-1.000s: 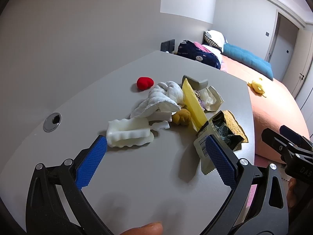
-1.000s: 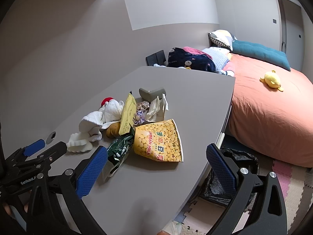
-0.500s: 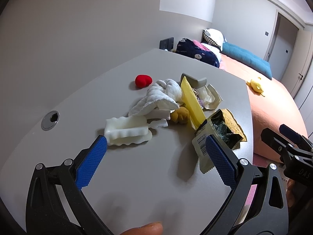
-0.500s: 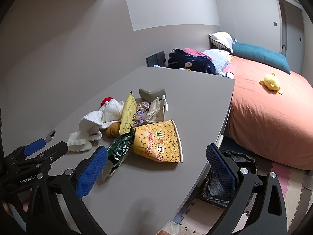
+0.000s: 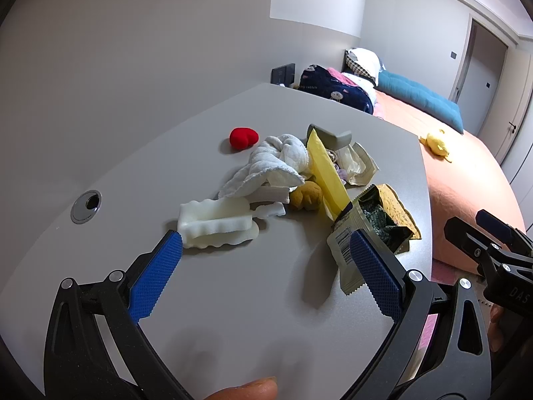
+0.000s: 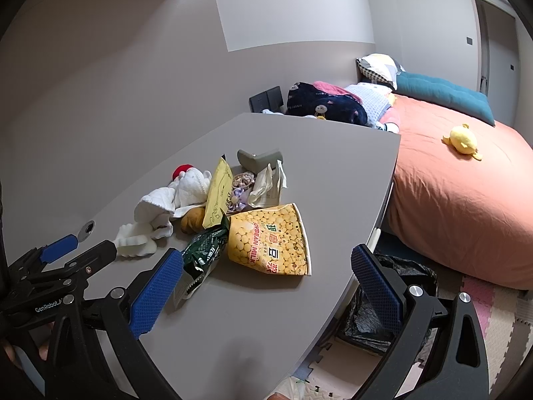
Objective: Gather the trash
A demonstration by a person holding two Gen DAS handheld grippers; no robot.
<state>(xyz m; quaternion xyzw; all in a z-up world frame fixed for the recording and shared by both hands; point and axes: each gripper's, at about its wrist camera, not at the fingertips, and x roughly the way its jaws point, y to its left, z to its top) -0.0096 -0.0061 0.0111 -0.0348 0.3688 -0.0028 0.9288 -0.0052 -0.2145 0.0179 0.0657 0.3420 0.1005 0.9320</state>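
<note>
While both grippers are hovering above the near edge of the grey surface (image 6: 333, 180), the collecting of trash is standing, by judgement, at its approach step, with nothing yet lifted. The left gripper (image 5: 266, 253) is holding its jaws released and empty, just short of the white foam piece (image 5: 216, 223) at the near left edge of the pile; the right gripper (image 6: 266, 263) is likewise spread wide and carrying nothing. The yellow soybean-milk bag (image 6: 269, 236) is serving here as the landmark: the green snack wrapper (image 6: 203, 250) is lying touching its left side, the upright yellow packet (image 6: 218, 196) is standing just behind it, and the crumpled white cloth (image 6: 173, 196), a small brown lump (image 6: 193, 218) and a red heart-shaped object (image 5: 244, 137) are lying farther to its left. A clear crumpled wrapper (image 6: 269, 186) and a grey angled piece (image 6: 260, 160) are resting behind it. The black bin bag (image 6: 383, 303) is sitting on the floor, below the surface edge to the landmark's right. The next move is probably calling for one gripper to descend over a single wrapper, close on a free edge, and carry it to the bin bag; the thin film is likely crumpling under grip.
</note>
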